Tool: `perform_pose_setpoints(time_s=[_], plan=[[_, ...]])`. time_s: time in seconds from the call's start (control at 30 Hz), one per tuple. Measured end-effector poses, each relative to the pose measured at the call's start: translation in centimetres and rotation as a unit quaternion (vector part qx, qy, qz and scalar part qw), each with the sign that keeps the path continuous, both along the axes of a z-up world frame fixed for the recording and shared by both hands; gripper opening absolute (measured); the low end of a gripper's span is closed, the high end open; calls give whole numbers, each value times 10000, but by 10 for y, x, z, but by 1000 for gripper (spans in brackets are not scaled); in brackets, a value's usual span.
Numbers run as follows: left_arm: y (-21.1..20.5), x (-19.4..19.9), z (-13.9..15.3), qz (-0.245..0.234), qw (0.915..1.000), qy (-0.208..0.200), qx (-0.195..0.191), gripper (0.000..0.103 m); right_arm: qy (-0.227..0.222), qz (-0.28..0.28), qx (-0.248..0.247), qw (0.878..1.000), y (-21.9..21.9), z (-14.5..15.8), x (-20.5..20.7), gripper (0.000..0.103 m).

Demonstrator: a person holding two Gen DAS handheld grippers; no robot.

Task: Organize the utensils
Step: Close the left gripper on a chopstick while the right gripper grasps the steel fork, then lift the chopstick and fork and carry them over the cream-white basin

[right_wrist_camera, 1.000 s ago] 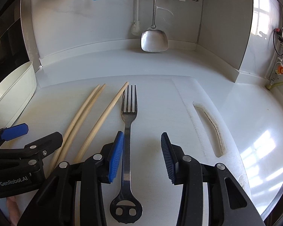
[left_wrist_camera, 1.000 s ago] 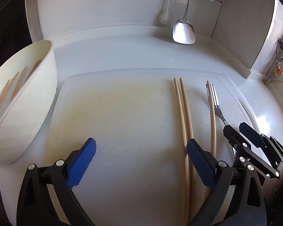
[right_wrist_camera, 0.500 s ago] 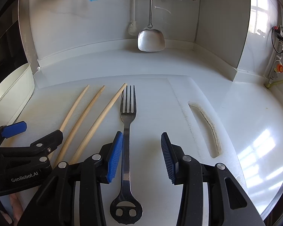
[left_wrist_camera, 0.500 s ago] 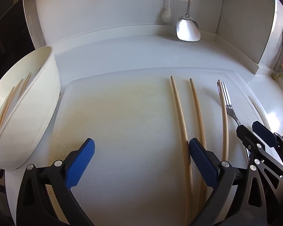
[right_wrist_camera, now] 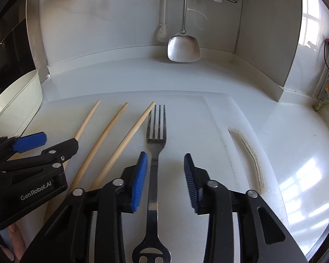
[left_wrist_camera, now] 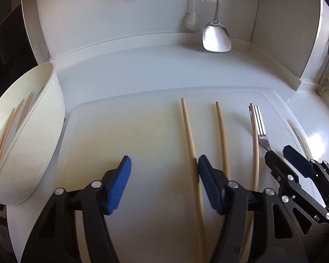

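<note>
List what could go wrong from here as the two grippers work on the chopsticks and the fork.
1. The left gripper is open with its right pad against the leftmost chopstick; closing off-centre may roll it away rather than pinch it.
2. The right gripper straddles the fork, whose flat handle lies flush on the cutting board; the pads may slip off.
3. The grippers sit close together and could collide.
</note>
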State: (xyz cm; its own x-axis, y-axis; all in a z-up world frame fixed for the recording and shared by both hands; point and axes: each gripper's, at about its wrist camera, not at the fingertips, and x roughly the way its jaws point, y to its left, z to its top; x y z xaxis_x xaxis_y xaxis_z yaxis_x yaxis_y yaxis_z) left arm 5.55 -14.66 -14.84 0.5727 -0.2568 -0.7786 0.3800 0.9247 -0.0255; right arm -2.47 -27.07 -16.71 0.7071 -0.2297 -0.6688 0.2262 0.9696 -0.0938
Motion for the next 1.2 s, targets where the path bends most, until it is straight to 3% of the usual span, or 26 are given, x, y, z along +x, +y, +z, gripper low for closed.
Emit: perform_pose_setpoints(time_s=[0.07,0.1,0.13,0.17,0.43,0.6,0.8,1.2], plan=[[-1,-4,1,-56,10000,-53,-14,28,23,126,-176,9998,7,-1,-1,13],[-2,-6,1,-83,9999,-73,-20,23,20,165,-220,9996,9,-2,-1,8],[-2,-8,1,-108,9999,-93,-32,11,13,193,-222,9996,10,-2,-2,7],[-2,-9,1,-120,9999,-107,-53,8,3,190,-191,9996,9,-2,-2,7],[13,-11,2,-67,9984,102,-553,7,-402,0,578,9975,-15,2,-17,6],[16,-16,6,-39,9980,95,-618,7,-605,5,532,9968,-15,10,-23,6],[17,-18,11,-33,9982,39,-600,7,-435,-93,-72,9990,-11,13,-12,6],[22,-17,13,31,9981,64,-609,7,-331,-395,-75,9986,-39,15,-4,6]])
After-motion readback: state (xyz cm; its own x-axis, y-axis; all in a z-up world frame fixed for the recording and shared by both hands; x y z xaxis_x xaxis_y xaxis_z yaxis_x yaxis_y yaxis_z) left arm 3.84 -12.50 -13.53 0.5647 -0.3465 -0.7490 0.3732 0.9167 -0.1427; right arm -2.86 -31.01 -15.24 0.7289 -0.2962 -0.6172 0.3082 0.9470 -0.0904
